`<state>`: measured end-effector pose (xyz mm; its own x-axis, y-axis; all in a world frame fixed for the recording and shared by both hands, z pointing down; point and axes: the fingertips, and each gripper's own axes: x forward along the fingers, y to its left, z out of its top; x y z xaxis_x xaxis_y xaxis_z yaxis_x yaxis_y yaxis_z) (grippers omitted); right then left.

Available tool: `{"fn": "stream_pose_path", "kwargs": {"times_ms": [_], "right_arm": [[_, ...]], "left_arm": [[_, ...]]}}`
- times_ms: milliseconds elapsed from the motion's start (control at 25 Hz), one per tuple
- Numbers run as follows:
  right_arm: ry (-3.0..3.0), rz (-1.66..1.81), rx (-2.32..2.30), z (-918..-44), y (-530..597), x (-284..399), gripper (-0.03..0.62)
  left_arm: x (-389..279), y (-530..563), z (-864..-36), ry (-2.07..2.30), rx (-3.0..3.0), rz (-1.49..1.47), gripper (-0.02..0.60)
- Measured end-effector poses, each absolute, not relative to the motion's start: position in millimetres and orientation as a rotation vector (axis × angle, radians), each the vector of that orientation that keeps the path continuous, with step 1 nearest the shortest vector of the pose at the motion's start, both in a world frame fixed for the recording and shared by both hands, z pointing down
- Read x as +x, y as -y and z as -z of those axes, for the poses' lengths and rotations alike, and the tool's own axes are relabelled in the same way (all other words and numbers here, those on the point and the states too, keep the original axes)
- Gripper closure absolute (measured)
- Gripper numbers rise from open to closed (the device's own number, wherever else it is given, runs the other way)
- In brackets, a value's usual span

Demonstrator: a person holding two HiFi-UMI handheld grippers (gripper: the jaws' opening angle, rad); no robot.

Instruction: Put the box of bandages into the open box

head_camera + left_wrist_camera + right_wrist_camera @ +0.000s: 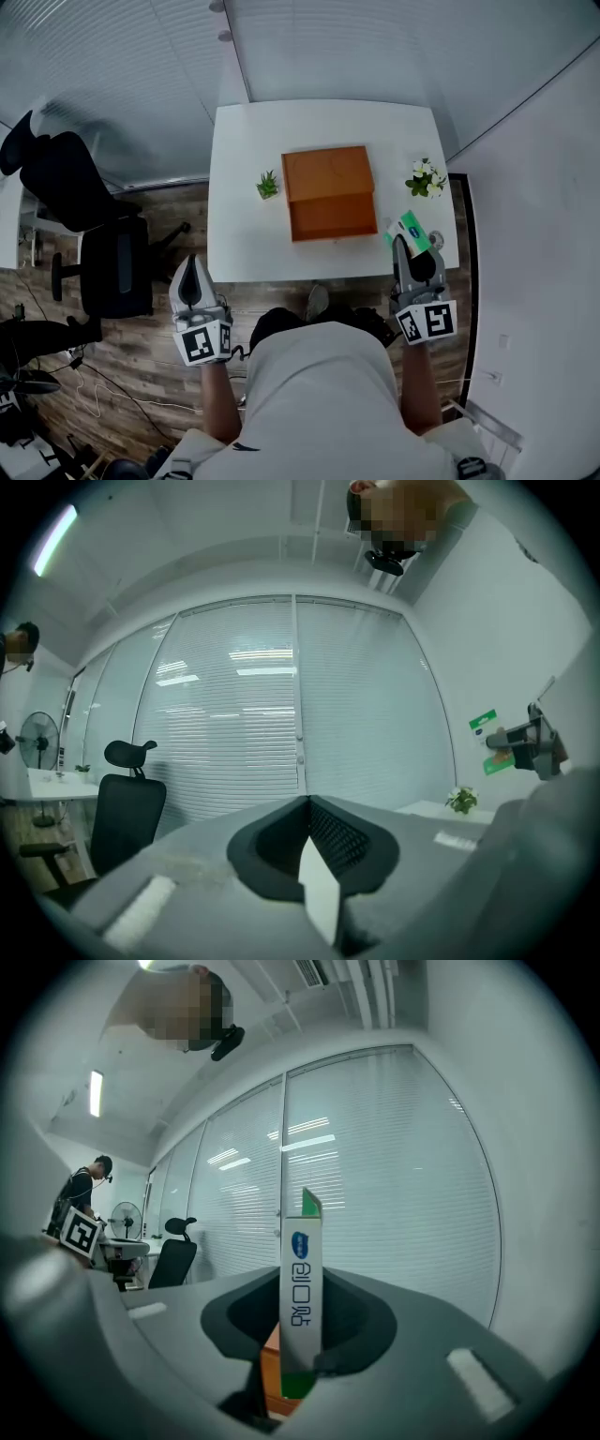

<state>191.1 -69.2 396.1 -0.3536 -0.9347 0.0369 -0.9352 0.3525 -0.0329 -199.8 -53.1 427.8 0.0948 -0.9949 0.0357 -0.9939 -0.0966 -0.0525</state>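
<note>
Right gripper (302, 1340): jaws partly closed, clamped on the box of bandages (302, 1283). Pads pressed its two broad faces; nothing else sat between them. The thin white printed edge faced back at the gripper's camera. Long axis ran up-down in the right gripper view, crosswise to the way the jaws pointed. The green top end stuck out well above the jaws and the lower green end sat down in the jaw throat. In the head view the box lay tilted at the jaw tips, green face up, over the right front corner of the white table (244, 239). It was held up in the grip; whether it touched the tabletop I couldn't tell.

The open box (328, 192), orange-brown, sat ahead and to the left of the right gripper, mid-table, apart from the bandage box. A sliver of orange showed low behind the held box in the right gripper view. A small pot of white flowers (425, 178) stood straight ahead of that gripper, near the table's right edge. A little green plant (268, 184) stood just beside the open box's far-left side.

Left gripper (193, 274): jaws together, nothing in them. It hung off the table, short of the front edge, well left of the right gripper. A black office chair (94, 234) stood further left of it.
</note>
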Motion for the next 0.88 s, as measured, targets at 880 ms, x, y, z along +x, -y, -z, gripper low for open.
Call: {"fn": "stream_pose_path", "kwargs": {"times_ms": [880], "right_arm": [[1.784, 0.812, 1.035, -505, 165, 118, 0.502]], "left_arm": [[-244, 119, -445, -2.104, -2.307, 0.217, 0.575]]}}
